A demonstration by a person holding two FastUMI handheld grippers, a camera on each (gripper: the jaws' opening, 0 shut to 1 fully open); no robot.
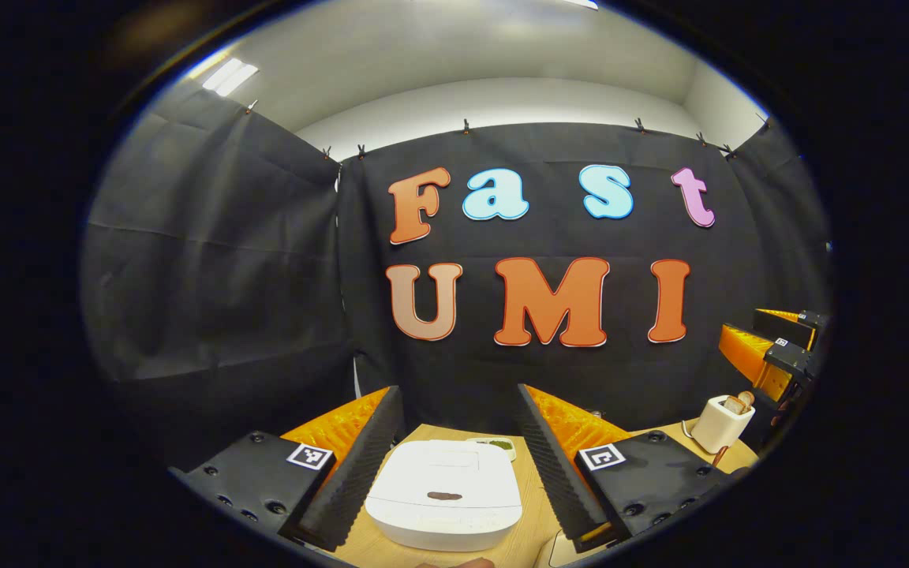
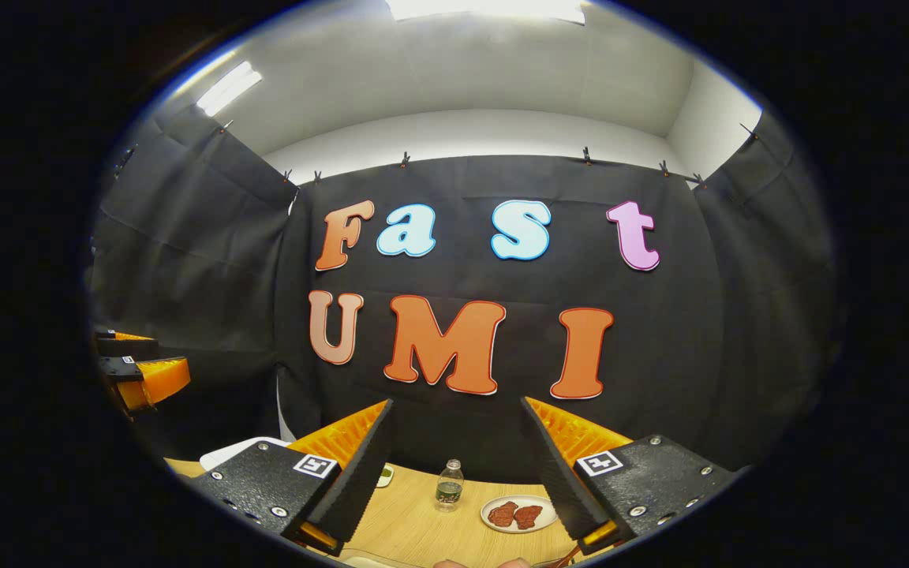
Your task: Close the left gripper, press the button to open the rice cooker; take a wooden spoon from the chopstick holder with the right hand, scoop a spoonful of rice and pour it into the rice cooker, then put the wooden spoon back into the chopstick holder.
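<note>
The white rice cooker (image 1: 444, 505) sits lid-down on the wooden table, low between the fingers of my left gripper (image 1: 458, 394), which stands open above and before it. A brown oval button (image 1: 444, 495) marks the lid. At the right stands the white chopstick holder (image 1: 721, 424) with a wooden spoon (image 1: 741, 402) sticking out of it. My right gripper (image 2: 458, 404) is open and holds nothing, raised over the table. It appears beyond the holder as the right gripper (image 1: 762, 335). A corner of the rice cooker (image 2: 241, 451) shows at the lower left of the right gripper view.
A small dish with something green (image 1: 499, 446) lies behind the cooker. In the right gripper view a small bottle (image 2: 449, 483) and a plate with red pieces (image 2: 519, 513) stand on the table (image 2: 415, 521). The left gripper (image 2: 147, 359) hangs at the far left.
</note>
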